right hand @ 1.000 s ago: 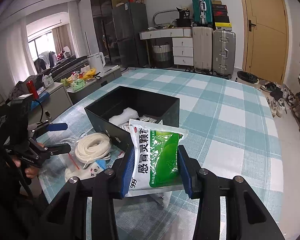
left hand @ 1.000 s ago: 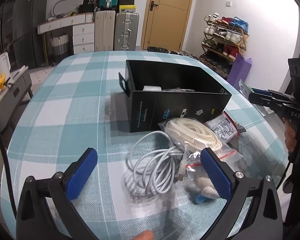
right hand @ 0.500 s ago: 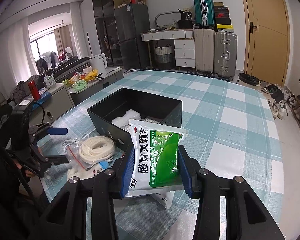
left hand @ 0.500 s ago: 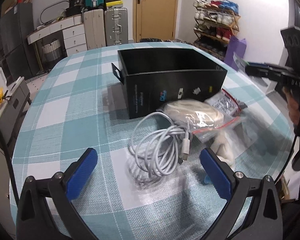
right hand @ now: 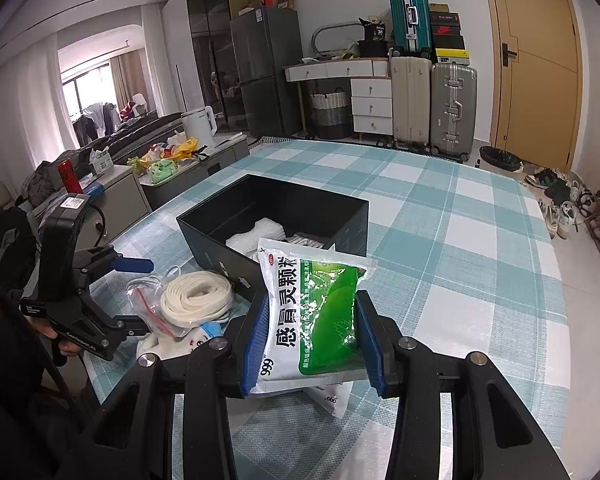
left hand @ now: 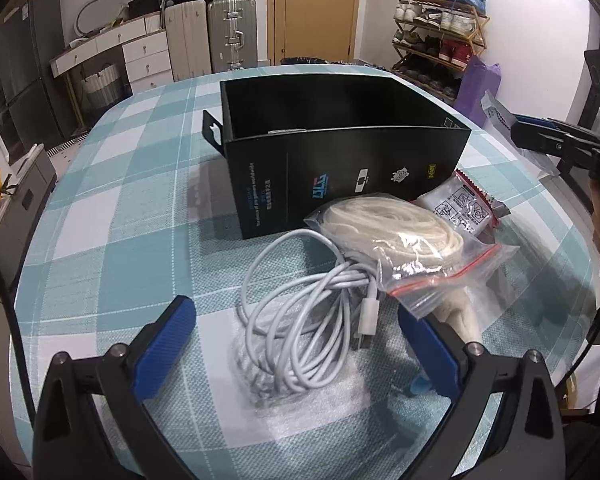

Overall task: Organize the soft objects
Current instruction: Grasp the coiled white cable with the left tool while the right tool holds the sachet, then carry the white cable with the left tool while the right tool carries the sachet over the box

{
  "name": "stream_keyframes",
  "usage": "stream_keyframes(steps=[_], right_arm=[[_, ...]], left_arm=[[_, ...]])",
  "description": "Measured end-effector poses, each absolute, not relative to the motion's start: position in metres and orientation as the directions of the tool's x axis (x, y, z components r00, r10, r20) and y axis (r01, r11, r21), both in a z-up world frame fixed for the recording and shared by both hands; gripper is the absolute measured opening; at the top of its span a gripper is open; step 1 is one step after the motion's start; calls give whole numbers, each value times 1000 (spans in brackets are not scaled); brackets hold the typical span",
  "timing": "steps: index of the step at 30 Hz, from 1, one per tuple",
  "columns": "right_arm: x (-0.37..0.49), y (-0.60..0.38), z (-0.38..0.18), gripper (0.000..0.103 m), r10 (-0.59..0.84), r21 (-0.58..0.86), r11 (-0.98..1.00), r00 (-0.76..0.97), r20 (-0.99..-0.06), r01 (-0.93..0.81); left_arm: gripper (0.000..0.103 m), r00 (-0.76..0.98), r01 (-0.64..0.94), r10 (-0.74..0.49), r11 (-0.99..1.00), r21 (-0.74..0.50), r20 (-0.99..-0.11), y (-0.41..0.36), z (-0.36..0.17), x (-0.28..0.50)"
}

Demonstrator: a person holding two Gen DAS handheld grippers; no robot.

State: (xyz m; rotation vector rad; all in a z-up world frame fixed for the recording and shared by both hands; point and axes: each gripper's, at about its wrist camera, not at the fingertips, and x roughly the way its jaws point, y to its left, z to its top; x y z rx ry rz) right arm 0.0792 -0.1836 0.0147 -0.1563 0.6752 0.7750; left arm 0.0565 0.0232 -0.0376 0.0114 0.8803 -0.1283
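A black open box (left hand: 340,152) stands on the checked table; it also shows in the right wrist view (right hand: 276,216) with white soft items inside. In front of it lie a coiled white cable (left hand: 304,320), a zip bag of white cord (left hand: 396,240) and a small white sachet (left hand: 460,208). My left gripper (left hand: 296,344) is open and empty, low over the cable. My right gripper (right hand: 312,336) is shut on a green and white medicine pouch (right hand: 312,312), held above the table just before the box's near corner.
Another white pouch (right hand: 332,396) lies under the held one. A white plush item (right hand: 168,344) lies beside the cord bag. Suitcases (right hand: 432,96), drawers and a door stand beyond the table. A shoe rack (left hand: 440,52) is at the right.
My left gripper has dropped lower and closer to the cable and the box. The right gripper holds the pouch almost still, a little nearer the box.
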Motion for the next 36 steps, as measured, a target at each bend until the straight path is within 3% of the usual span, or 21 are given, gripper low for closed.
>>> stream_keyframes(steps=[6, 12, 36], right_arm=[[77, -178, 14, 42, 599, 108, 707, 510, -618, -699], [77, -176, 15, 42, 605, 109, 700, 504, -616, -706], [71, -171, 21, 42, 635, 115, 676, 497, -592, -727]], left_arm=[[77, 621, 135, -106, 991, -28, -777, 15, -40, 63], [68, 632, 148, -123, 988, -37, -765, 16, -38, 58], [66, 718, 118, -143, 989, -84, -681, 45, -15, 15]])
